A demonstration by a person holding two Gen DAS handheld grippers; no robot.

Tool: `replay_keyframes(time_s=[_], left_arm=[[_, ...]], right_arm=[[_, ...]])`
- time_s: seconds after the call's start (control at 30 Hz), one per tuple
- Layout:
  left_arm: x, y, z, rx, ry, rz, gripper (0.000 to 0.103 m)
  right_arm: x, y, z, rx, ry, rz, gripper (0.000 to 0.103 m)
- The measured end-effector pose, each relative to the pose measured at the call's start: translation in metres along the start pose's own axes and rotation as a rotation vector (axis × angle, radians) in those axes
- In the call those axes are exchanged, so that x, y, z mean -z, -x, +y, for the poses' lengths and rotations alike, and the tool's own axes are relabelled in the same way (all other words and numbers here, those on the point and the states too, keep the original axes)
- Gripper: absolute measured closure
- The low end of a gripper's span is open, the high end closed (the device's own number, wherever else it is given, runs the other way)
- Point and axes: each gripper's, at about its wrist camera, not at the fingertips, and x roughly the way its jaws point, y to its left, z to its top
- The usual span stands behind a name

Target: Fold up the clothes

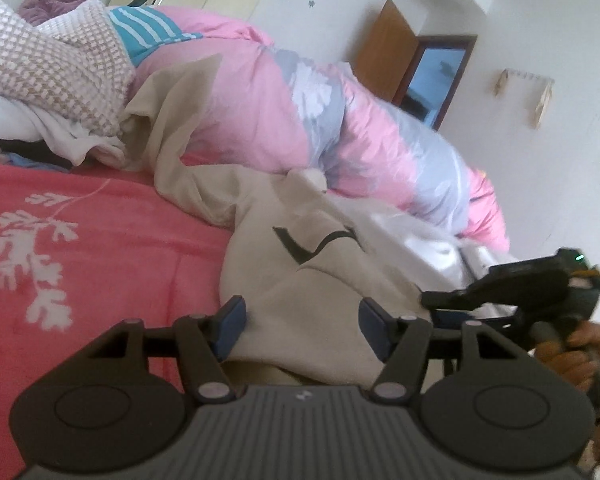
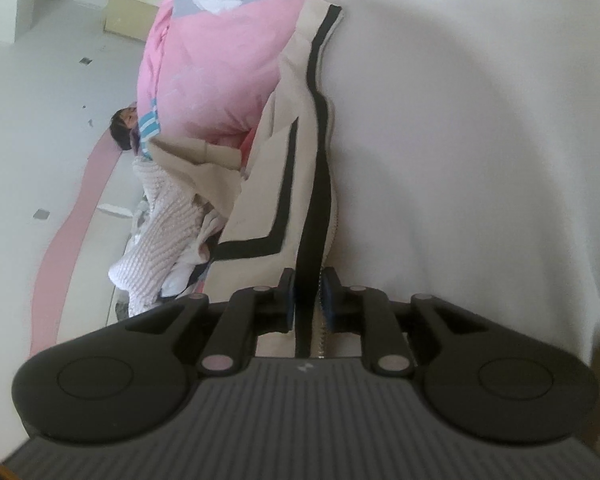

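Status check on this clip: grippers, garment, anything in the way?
Left gripper open over beige jacket, not gripping. Right gripper shut on jacket's zipper edge. Pink quilt crowds the bed behind it.

Two tool-mounted fisheyes close over the bed, both sharing the beige garment (image 1: 320, 272) and pink quilt (image 2: 204, 92).

Both fisheye views: soft, even daylight, source not visible; shadows weak. Strong barrel distortion bends white walls (image 1: 512, 32) and brown wooden door (image 1: 388, 48); black vignette at corners. Left wrist view: mild blur throughout, black handheld right gripper (image 1: 500, 284) smeared. Right wrist view: white fabric (image 2: 480, 140) close to lens, overexposed and featureless; black-striped beige garment (image 2: 312, 184) soft; background hazy.
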Motion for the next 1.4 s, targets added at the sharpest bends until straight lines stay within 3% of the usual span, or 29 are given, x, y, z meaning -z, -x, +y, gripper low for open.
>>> replay_keyframes(time_s=[0.2,0.47,0.97,1.2,1.4], left_arm=[[0.002,-0.004,-0.005,-0.029,-0.044,0.018,0.040],[0.005,-0.011,-0.010,-0.091,-0.101,0.053,0.038],[0.008,-0.009,-0.009,-0.105,-0.113,0.064,0.038],[0.012,-0.006,-0.008,-0.111,-0.117,0.066,0.038],[0.013,-0.005,-0.007,-0.115,-0.119,0.068,0.038]], right_arm=[[0.020,0.024,0.000,-0.001,0.024,0.019,0.077],[0.055,0.037,0.000,0.042,0.069,0.068,0.077],[0.065,0.023,0.007,0.046,0.098,0.051,0.077],[0.075,0.031,0.005,0.029,0.077,0.068,0.091],[0.079,0.039,-0.002,-0.086,-0.001,0.045,0.096]])
